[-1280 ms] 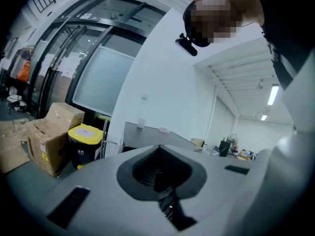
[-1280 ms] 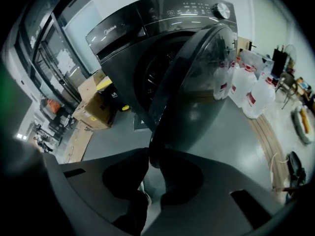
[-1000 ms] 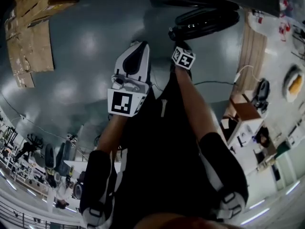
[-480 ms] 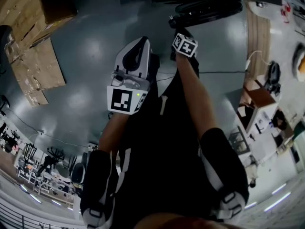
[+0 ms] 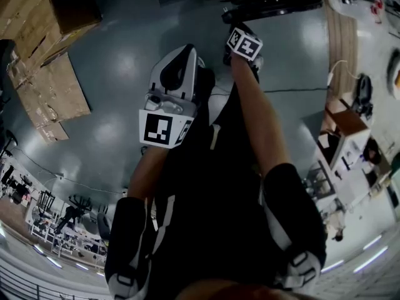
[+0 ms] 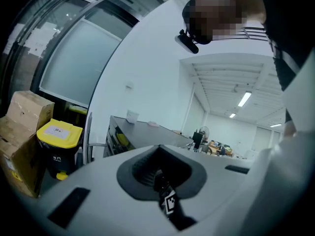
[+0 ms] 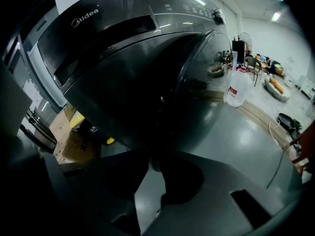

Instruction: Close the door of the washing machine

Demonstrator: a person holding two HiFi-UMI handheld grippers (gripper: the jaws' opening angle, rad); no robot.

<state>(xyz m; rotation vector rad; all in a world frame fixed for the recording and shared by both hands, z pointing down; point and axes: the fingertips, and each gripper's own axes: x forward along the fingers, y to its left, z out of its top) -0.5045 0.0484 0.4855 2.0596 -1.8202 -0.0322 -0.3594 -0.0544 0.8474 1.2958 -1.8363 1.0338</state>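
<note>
The dark grey washing machine (image 7: pixel 98 38) fills the right gripper view, its round glossy door (image 7: pixel 162 97) bulging toward the camera. My right gripper (image 7: pixel 153 162) points down at the door's lower rim with its dark fingers drawn together to a point against it. Whether they pinch the rim is hidden in shadow. In the head view the door (image 5: pixel 275 2) is a dark ring at the top edge, with the right gripper (image 5: pixel 234 29) just below it. My left gripper (image 5: pixel 183 50) hangs shut over the floor, apart from the machine. Its fingers (image 6: pixel 160 178) are closed on nothing.
Flattened cardboard boxes (image 5: pixel 44 74) lie on the grey floor at the left, beside a yellow-lidded bin (image 6: pixel 59 132). A cable (image 5: pixel 294 91) and a wooden board (image 5: pixel 342 42) lie at the right. A white jug (image 7: pixel 237 93) stands past the machine. The person's dark legs fill the lower middle.
My right gripper has moved up the head view toward the machine, and the door ring has slid toward the top edge with it. The left gripper has shifted only a little.
</note>
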